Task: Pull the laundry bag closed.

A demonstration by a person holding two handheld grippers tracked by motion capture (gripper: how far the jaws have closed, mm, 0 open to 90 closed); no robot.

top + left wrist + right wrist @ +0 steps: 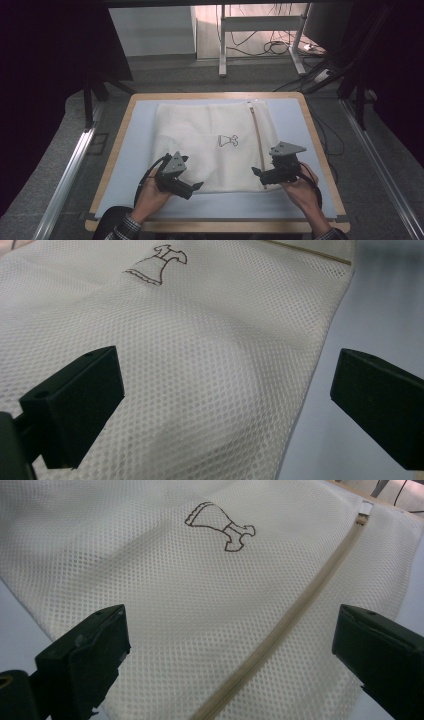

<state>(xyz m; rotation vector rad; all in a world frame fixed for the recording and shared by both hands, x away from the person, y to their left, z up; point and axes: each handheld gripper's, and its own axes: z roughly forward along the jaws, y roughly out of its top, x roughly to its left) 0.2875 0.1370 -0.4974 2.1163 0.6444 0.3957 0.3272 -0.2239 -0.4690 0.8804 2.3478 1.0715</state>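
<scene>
A white mesh bag (210, 145) is laid flat on the pale blue mat (125, 150) that covers the wooden-edged table (112, 150), slightly toward the far half of the mat. In the high view the bag's long axis is seen to run from the near edge of the table to the far edge. A beige zipper (257, 140) is carried along the bag's right side, parallel to that axis, with its white end tab (249, 104) at the far end. A small brown dress emblem (228, 141) is printed near the middle of the bag, just left of the zipper.

The left gripper (196, 186) is held low at the bag's near left corner, with its jaws directed rightward along the near edge. In the left gripper view its jaws are spread wide over the mesh and the mat beside it, with nothing clamped between them. The left hand (152, 192) is wrapped around the gripper body, with the forearm entering from the bottom edge.

The right gripper (256, 171) is held at the bag's near right corner, with its jaws directed leftward. In the right gripper view its jaws are likewise spread wide, the zipper (290, 625) is seen passing between them, and nothing is gripped. The right hand (299, 187) is closed around the gripper body from below.
</scene>
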